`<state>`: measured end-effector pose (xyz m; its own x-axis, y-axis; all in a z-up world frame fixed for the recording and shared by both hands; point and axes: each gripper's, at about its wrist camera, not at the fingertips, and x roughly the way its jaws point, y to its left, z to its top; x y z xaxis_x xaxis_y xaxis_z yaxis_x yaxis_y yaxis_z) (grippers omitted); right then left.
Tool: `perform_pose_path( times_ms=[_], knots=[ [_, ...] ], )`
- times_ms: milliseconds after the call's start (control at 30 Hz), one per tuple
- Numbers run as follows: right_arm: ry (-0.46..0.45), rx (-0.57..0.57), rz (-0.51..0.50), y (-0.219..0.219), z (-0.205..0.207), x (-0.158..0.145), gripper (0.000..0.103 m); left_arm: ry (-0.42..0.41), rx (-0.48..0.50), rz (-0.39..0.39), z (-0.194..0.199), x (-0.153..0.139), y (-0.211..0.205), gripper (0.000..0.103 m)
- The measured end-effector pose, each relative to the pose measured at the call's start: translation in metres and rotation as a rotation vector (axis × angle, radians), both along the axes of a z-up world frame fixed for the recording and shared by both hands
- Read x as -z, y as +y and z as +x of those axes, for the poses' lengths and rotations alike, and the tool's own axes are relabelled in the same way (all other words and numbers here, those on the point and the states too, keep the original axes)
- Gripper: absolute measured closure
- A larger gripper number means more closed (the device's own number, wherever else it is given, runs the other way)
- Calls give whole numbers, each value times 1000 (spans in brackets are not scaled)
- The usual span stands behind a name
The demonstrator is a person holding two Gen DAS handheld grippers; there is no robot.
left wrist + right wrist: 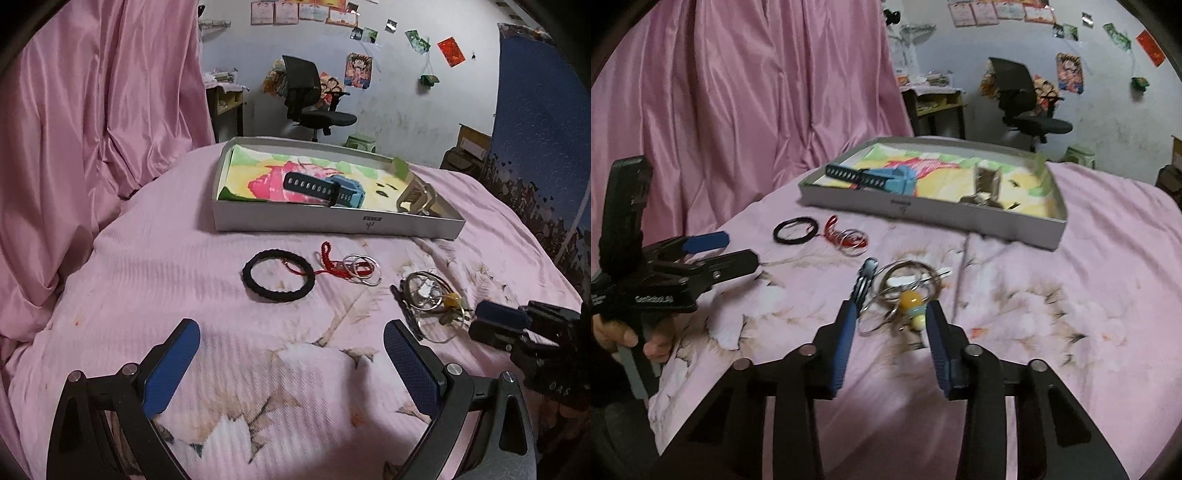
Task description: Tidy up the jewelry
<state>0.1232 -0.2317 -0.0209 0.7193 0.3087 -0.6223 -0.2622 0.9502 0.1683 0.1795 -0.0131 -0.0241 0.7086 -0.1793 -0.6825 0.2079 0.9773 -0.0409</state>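
The right tongs (891,317) stand part open around a tangle of wire rings and beads (910,295) on the pink bed (1089,266), pads not touching; the left tongs (291,347) gape empty; farther off lie a black bracelet (279,276), silver rings (361,269) and a shallow box (332,218) holding a watch (325,188)

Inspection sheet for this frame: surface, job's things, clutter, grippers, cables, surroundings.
Surface: pink floral bedsheet.
Job's things: shallow box holding a blue watch and a metal clip; on the sheet a black ring, red cord with silver rings, and a bead-and-wire tangle.
Clutter: nothing seen.
Grippers: left gripper open, empty; right gripper straddling the beads, contact unclear.
Cables: nothing seen.
Surroundings: pink curtain, office chair, wall pictures.
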Motion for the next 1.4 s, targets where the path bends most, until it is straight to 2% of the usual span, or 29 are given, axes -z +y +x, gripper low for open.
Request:
perform_pose_path(
  times_ms=[67, 233, 367, 667, 867, 1000, 1167, 1233, 1400],
  knots=[
    [17, -20, 3, 3, 1, 2, 77, 11, -10, -6, 5, 1, 1, 4],
    [59, -37, -7, 9, 8, 10, 78, 41, -40, -44, 21, 7, 7, 9],
    [96, -35, 5, 12, 18, 17, 83, 65, -51, -61, 33, 11, 9, 12],
    [64, -10, 16, 19, 40, 14, 97, 92, -56, -65, 49, 16, 8, 23],
    [32, -6, 20, 22, 47, 9, 101, 110, -54, -56, 57, 20, 7, 39],
    [28, -13, 17, 23, 50, 9, 101, 116, -45, -52, 59, 22, 6, 55],
    [33, -16, 22, 23, 51, 10, 101, 114, -43, -72, 57, 21, 9, 71],
    [35, -17, 24, 22, 51, 11, 101, 110, -42, -84, 57, 21, 10, 80],
    [41, -20, 33, 20, 52, 12, 101, 98, -36, -95, 52, 19, 10, 94]
  ],
)
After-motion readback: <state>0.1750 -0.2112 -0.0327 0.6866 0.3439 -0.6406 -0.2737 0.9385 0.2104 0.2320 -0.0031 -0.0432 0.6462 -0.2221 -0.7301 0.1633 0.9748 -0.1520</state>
